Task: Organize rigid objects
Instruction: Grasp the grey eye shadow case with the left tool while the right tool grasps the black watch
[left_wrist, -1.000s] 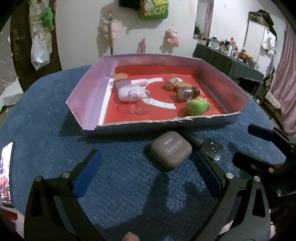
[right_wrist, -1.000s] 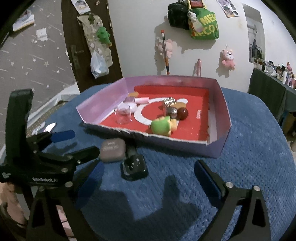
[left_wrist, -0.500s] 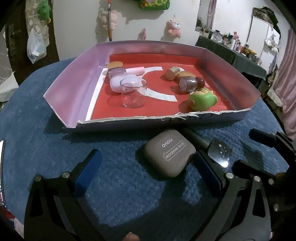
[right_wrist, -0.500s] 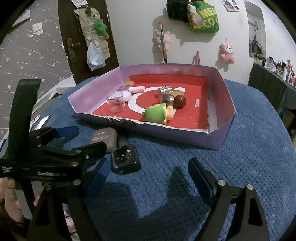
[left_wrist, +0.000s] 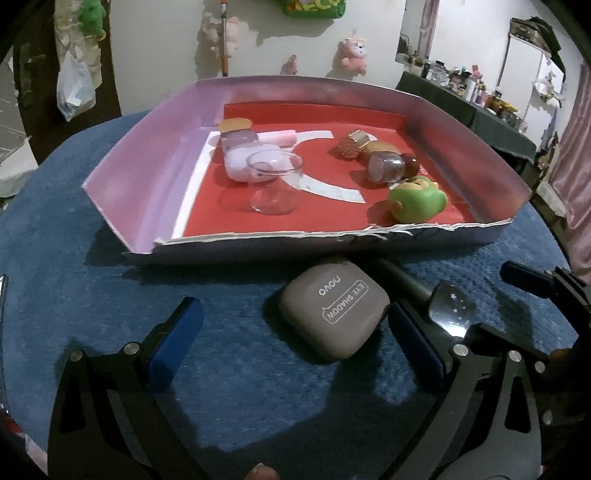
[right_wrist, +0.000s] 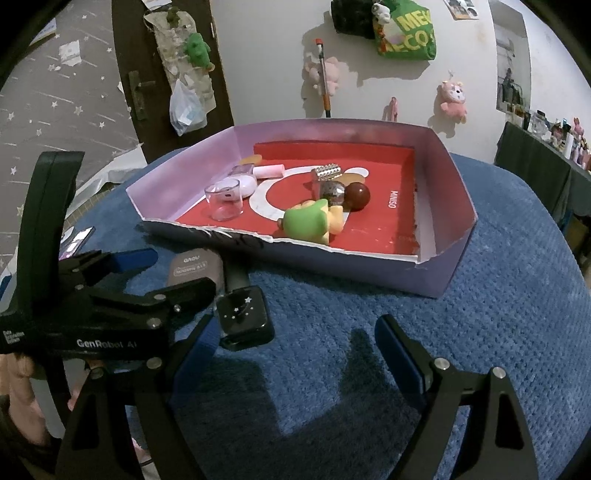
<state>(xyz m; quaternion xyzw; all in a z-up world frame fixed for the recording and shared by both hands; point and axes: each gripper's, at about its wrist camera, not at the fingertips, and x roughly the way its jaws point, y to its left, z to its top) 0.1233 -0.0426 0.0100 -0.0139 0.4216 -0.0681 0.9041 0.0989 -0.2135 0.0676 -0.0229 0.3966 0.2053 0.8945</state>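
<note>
A grey eye-shadow case (left_wrist: 334, 308) lies on the blue cloth just before the box's torn front wall (left_wrist: 295, 243); it also shows in the right wrist view (right_wrist: 194, 269). My left gripper (left_wrist: 295, 332) is open, its right pad beside the case. A black glossy starred cap on a dark handle (right_wrist: 243, 317) lies right of the case (left_wrist: 452, 314). My right gripper (right_wrist: 295, 347) is open, its left pad by the black cap. The red-floored box (right_wrist: 454, 192) holds a clear cup (left_wrist: 275, 182), a green toy (left_wrist: 417, 199) and several small items.
A phone (right_wrist: 75, 240) lies on the cloth at the far left. The blue cloth (right_wrist: 498, 314) stretches to the right of the box. A door, a wall with hung toys and a cluttered dark side table (left_wrist: 480, 110) stand behind.
Both grippers have moved forward and down toward the cloth. The left one has closed in on the grey case, the right one on the black cap. Nothing was taken hold of.
</note>
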